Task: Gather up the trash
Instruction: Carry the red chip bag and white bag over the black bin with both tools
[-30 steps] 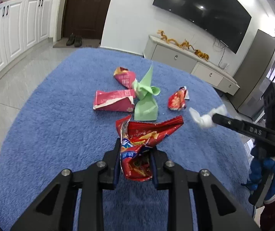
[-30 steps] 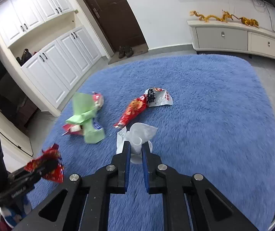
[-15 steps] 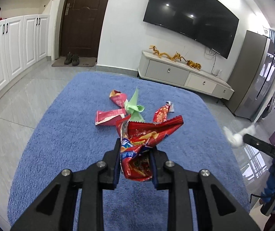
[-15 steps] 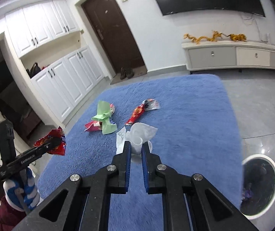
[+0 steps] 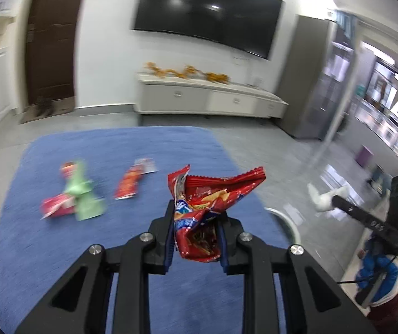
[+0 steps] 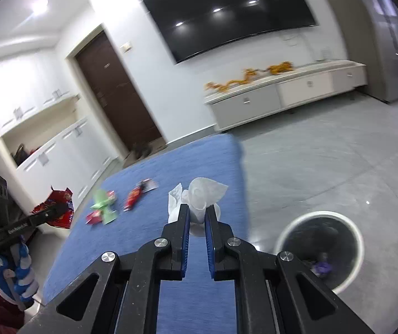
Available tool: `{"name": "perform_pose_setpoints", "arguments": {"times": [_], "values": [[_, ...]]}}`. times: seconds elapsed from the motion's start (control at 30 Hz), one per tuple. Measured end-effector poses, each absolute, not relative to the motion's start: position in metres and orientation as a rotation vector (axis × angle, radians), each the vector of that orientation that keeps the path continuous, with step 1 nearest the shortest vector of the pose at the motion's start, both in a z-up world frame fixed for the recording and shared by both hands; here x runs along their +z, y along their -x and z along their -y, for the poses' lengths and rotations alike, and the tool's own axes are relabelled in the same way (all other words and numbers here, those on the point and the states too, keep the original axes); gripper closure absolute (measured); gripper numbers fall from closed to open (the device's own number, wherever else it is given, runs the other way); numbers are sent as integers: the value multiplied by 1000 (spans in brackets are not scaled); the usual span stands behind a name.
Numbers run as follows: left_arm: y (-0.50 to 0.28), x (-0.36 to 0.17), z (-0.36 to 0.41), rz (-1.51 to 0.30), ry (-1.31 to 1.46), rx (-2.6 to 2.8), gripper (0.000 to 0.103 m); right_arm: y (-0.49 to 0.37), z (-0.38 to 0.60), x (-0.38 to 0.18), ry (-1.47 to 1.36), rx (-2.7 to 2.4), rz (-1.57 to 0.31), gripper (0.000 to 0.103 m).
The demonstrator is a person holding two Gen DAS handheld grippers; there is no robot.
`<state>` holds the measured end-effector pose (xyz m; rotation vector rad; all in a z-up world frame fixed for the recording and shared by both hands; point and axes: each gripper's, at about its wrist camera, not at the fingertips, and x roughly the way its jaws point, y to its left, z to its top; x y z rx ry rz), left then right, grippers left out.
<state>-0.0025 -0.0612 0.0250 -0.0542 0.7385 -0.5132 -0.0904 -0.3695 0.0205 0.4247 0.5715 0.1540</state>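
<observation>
My left gripper (image 5: 196, 217) is shut on a crumpled red snack bag (image 5: 207, 200), held above the blue rug (image 5: 59, 250). My right gripper (image 6: 197, 213) is shut on a white crumpled tissue (image 6: 201, 192), held over the rug's right edge. A round white-rimmed trash bin (image 6: 319, 247) stands on the grey floor to the right of the right gripper; its rim (image 5: 288, 220) also shows in the left wrist view. On the rug lie a green paper wrapper (image 5: 84, 197), a red carton (image 5: 57, 206) and a red snack packet (image 5: 129, 183).
A white TV cabinet (image 5: 207, 100) stands along the far wall under a large TV (image 5: 207, 14). A dark door (image 6: 115, 91) and white cupboards (image 6: 59, 153) are at the left. A grey fridge (image 5: 307, 83) stands at the right.
Both grippers have lifted and swung right with their loads. The trash bin has come closer in the right wrist view and its rim has entered the left wrist view.
</observation>
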Motion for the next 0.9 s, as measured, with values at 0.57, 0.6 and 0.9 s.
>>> {"name": "perform_pose_setpoints", "arguments": {"times": [0.57, 0.6, 0.9], "values": [[-60, -38, 334, -920, -244, -800, 78, 90, 494, -60, -613, -132, -683, 92], [-64, -44, 342, -935, -244, -803, 77, 88, 499, -66, -620, -139, -693, 92], [-97, -89, 398, -1046, -222, -850, 64, 62, 530, -112, -686, -190, -786, 85]]}}
